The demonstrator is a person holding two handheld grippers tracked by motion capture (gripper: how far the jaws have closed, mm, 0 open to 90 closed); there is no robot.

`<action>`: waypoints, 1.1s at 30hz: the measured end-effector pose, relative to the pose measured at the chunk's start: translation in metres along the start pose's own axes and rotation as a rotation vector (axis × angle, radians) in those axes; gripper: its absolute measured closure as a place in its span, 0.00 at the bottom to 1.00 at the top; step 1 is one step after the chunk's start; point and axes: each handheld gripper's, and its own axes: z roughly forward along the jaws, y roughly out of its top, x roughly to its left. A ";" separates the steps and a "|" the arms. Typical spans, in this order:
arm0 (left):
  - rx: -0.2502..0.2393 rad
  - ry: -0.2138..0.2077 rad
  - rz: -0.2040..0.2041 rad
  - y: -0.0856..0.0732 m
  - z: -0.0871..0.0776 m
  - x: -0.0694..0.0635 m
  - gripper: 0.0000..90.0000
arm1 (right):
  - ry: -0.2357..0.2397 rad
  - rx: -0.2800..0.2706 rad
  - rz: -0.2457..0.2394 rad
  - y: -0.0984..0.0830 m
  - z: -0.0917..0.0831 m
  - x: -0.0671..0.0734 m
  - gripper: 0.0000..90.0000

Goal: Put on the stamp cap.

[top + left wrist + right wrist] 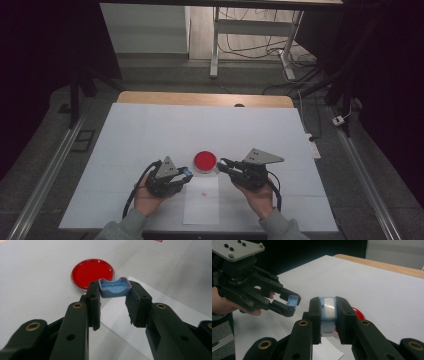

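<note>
Left claw [113, 291] clamps a blue cap [114, 287] mid-frame; right claw [329, 308] clamps a blue stamp [328, 311] — no readable writing.

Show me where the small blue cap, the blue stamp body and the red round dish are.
small blue cap [115, 287], left gripper view, its hollow inside.
blue stamp body [328, 308], right gripper view, its front face.
red round dish [205, 160], high view, its centre.
</note>
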 end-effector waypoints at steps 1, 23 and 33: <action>0.000 -0.004 0.001 0.002 0.002 -0.001 0.72 | -0.002 -0.002 0.001 0.000 0.000 0.000 0.84; 0.008 -0.038 0.046 0.020 0.026 -0.015 0.72 | -0.006 -0.012 0.005 -0.001 -0.001 0.000 0.84; 0.028 -0.047 0.058 0.020 0.037 -0.021 0.72 | 0.002 -0.014 0.008 -0.001 0.000 0.003 0.84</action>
